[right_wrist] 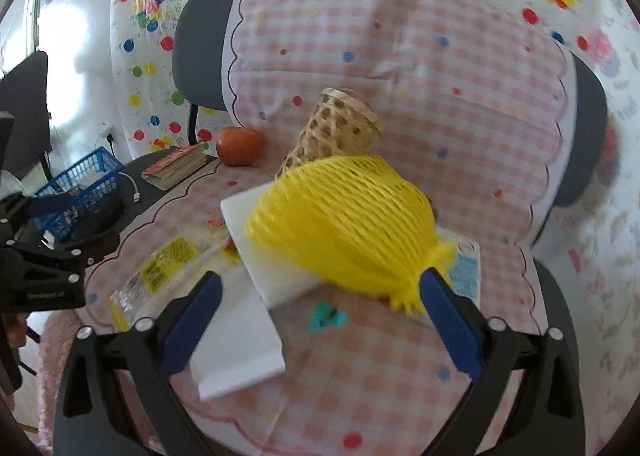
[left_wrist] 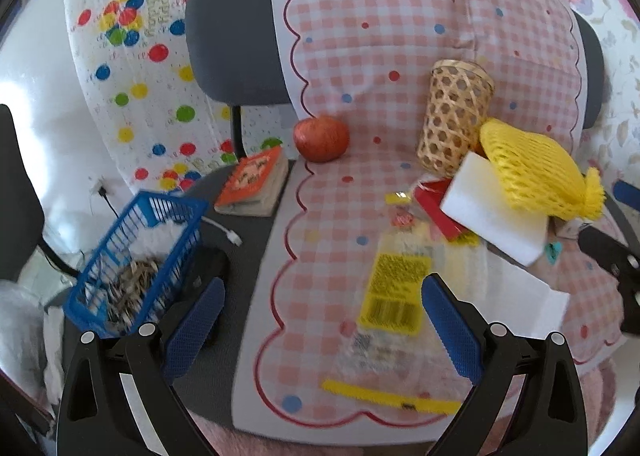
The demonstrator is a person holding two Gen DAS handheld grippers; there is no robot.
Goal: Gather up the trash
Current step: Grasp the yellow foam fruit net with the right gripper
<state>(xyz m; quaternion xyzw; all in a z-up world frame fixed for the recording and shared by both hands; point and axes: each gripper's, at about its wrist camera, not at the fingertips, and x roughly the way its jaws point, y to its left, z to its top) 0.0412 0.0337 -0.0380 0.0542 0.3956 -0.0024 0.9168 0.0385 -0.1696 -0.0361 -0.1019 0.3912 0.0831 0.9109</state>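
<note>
A grey office chair (left_wrist: 224,40) is seen draped with a pink gingham cloth (left_wrist: 360,36) edged in red scallops, and on that cloth the trash is spread. Toward the cloth's right side a yellow foam fruit net (right_wrist: 344,224) is rested on a white foam block (right_wrist: 256,252), and beneath the block a sheet of white paper (right_wrist: 236,352) is laid flat. A clear plastic wrapper with a yellow barcode label (left_wrist: 394,296) is laid just left of the paper, near the cloth's front edge, with a red packet (left_wrist: 434,208) tucked beside the foam block. A woven bamboo basket (left_wrist: 454,116) is stood behind the net, tilted against the chair back, and an orange-red fruit (left_wrist: 321,138) is placed well to its left. On the bare seat at the left, a blue plastic basket (left_wrist: 136,260) holding sunflower seed shells is set, with a small orange-covered book (left_wrist: 254,184) behind it. The left gripper (left_wrist: 322,330) is held wide open above the wrapper, nothing being gripped. The right gripper (right_wrist: 320,320) is likewise spread wide and empty, with the net's frayed end just at its right finger
</note>
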